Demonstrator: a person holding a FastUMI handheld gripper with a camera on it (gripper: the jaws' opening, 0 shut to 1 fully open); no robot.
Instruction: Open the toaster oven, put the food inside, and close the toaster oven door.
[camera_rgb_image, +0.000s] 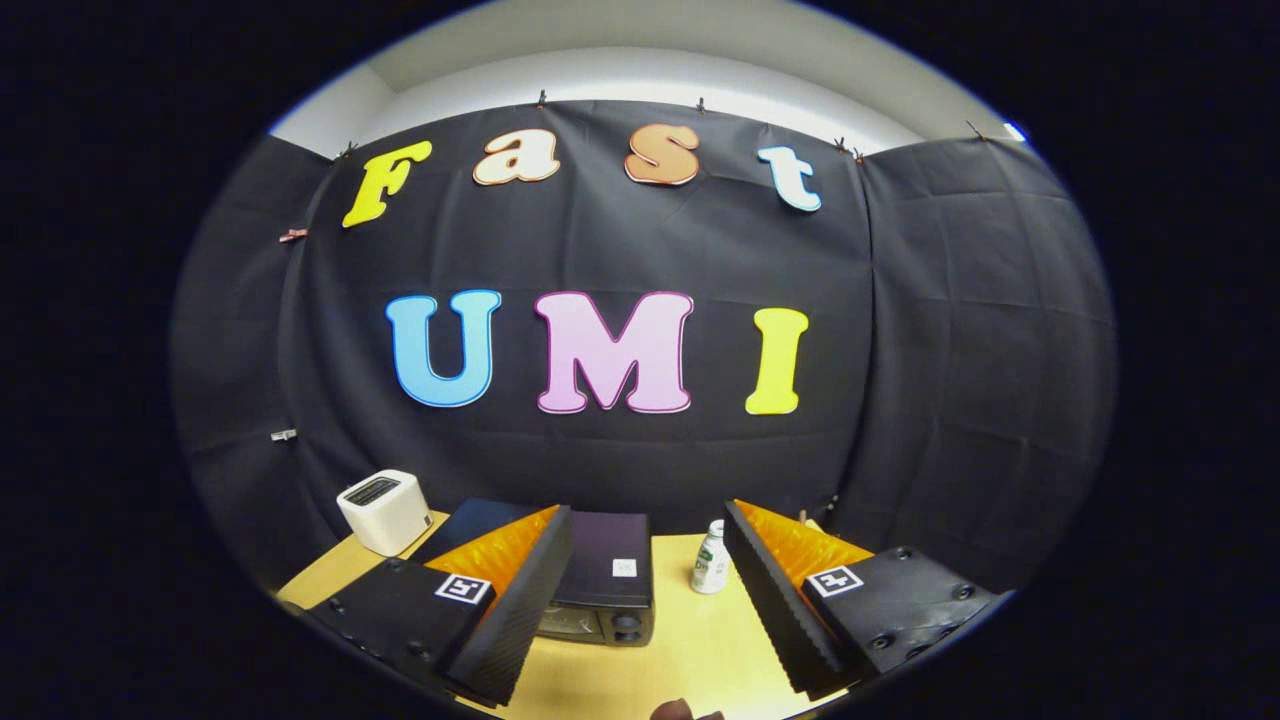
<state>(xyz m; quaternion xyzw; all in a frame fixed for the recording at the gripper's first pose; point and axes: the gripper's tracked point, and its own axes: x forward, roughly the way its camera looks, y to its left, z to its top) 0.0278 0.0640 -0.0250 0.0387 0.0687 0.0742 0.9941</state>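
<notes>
A white toaster (385, 510) sat far left on the counter (690, 640); the oven (605, 585), door shut, lay just beyond the spread, empty tool (648, 600), a bottle (711, 558) beside it. Best to drop low and hook the door's top edge squarely.

Wooden table (690, 640): toaster oven (603, 580), white toaster (384, 511), bottle (711, 560).

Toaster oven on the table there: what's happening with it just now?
Nothing has touched it yet. A person's hand-held gripper hovers above the wooden table, fingers open and empty. The dark toaster oven sits just ahead between them, apparently shut. A white toaster stands beyond the left finger, a small white bottle beside the oven.
</notes>
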